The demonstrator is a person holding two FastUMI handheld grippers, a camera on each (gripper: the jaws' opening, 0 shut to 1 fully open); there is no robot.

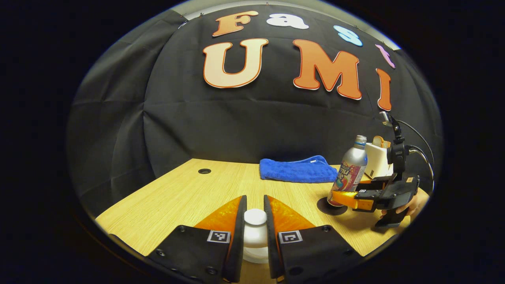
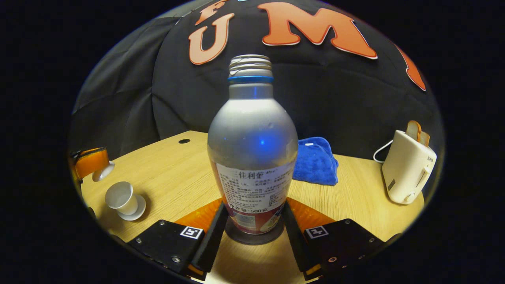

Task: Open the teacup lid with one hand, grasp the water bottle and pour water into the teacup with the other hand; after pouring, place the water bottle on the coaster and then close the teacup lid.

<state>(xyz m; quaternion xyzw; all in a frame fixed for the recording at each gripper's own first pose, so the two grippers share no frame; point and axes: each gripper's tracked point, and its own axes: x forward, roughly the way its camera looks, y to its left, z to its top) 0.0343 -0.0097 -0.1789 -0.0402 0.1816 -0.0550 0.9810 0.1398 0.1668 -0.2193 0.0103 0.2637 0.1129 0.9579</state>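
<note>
My left gripper (image 1: 255, 205) is shut on the knob of the white teacup lid (image 1: 255, 230). In the right gripper view this gripper (image 2: 90, 161) holds the lid (image 2: 103, 172) up, above and left of the uncovered white teacup (image 2: 120, 197) on its saucer (image 2: 136, 212). The silver water bottle (image 2: 252, 138), uncapped, stands upright on a dark round coaster (image 2: 254, 238). My right gripper (image 2: 255, 205) has both fingers against the bottle's base. The left gripper view shows the same bottle (image 1: 351, 169), coaster (image 1: 325, 208) and right gripper (image 1: 347, 198) at the right of the table.
A blue cloth (image 1: 298, 169) lies at the back of the wooden table (image 1: 177, 197). A white toaster (image 2: 406, 169) with bread in it stands at the back right, its cable behind it. A hand (image 1: 414, 205) holds the right gripper. A round hole (image 1: 204, 170) is at the table's back left.
</note>
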